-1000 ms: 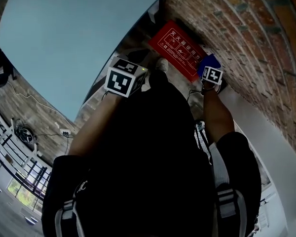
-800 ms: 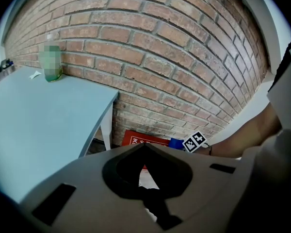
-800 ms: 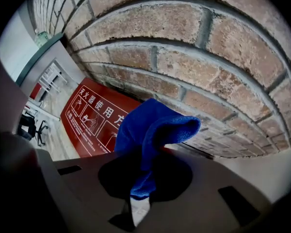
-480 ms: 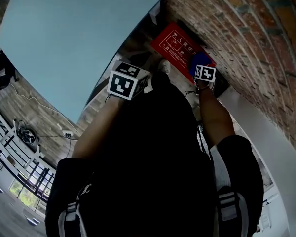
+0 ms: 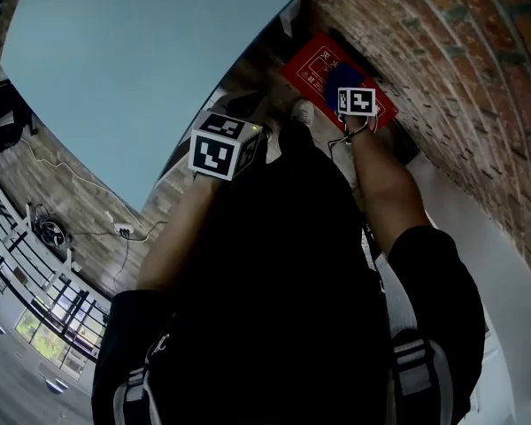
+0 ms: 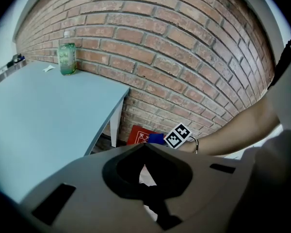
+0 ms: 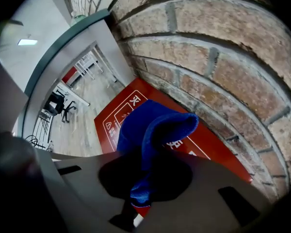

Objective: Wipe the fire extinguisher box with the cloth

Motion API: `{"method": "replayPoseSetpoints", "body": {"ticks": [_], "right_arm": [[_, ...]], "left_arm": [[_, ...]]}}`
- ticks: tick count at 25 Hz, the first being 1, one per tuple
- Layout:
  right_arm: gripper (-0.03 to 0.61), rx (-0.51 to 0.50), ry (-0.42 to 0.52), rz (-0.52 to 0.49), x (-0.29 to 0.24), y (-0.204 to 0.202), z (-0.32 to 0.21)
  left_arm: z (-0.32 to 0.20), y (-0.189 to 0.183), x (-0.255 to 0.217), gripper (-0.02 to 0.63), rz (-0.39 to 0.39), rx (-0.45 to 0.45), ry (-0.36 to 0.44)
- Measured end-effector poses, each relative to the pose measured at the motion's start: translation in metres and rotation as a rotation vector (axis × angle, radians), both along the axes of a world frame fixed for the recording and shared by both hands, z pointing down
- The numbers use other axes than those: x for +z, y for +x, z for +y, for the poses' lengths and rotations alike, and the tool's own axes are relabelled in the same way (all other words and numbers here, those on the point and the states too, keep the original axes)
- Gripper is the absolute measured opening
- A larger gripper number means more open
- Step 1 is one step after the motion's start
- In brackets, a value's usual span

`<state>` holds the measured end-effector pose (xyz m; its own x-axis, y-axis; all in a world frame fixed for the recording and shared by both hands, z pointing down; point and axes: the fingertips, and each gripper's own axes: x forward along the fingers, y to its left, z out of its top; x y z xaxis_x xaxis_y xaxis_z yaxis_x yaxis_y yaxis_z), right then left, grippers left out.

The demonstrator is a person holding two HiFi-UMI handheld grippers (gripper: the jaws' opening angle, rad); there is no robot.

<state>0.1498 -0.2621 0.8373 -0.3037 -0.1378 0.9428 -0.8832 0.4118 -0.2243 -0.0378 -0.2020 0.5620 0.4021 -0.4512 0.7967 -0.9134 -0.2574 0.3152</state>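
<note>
The red fire extinguisher box (image 5: 311, 67) lies low against the brick wall, its face printed in white. My right gripper (image 5: 355, 104) is shut on a blue cloth (image 5: 340, 78) that rests on the middle of the box. In the right gripper view the cloth (image 7: 153, 127) bulges out from the jaws over the red face (image 7: 214, 150). My left gripper (image 5: 219, 147) hangs back by the table edge, away from the box, jaws together with nothing in them. From the left gripper view I see the box (image 6: 137, 136) and cloth (image 6: 156, 139) small and far below.
A pale blue table (image 5: 133, 69) stands left of the box, its leg (image 6: 114, 125) close beside it. A green bottle (image 6: 67, 58) sits on the table by the brick wall (image 5: 442, 51). A white panel (image 5: 478, 237) runs along the wall to the right.
My right gripper has slid the cloth from the box's right end to its middle. The left gripper has hardly moved.
</note>
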Motion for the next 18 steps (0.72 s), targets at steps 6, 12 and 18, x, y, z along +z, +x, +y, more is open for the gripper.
{"method": "replayPoseSetpoints", "body": {"ticks": [6,12,18], "right_arm": [[0.041,-0.082,0.006,-0.038,-0.001,-0.048,-0.016],[0.041,-0.164,0.023,-0.051,0.0,-0.088,-0.036],[0.041,-0.206,0.036,-0.065,-0.003,-0.124,-0.047]], "left_arm": [[0.02,-0.011,0.003,-0.006,-0.008,-0.05,-0.01],[0.044,-0.029,0.009,-0.006,-0.02,-0.12,-0.033],[0.058,-0.042,0.012,-0.006,-0.022,-0.154,-0.058]]}}
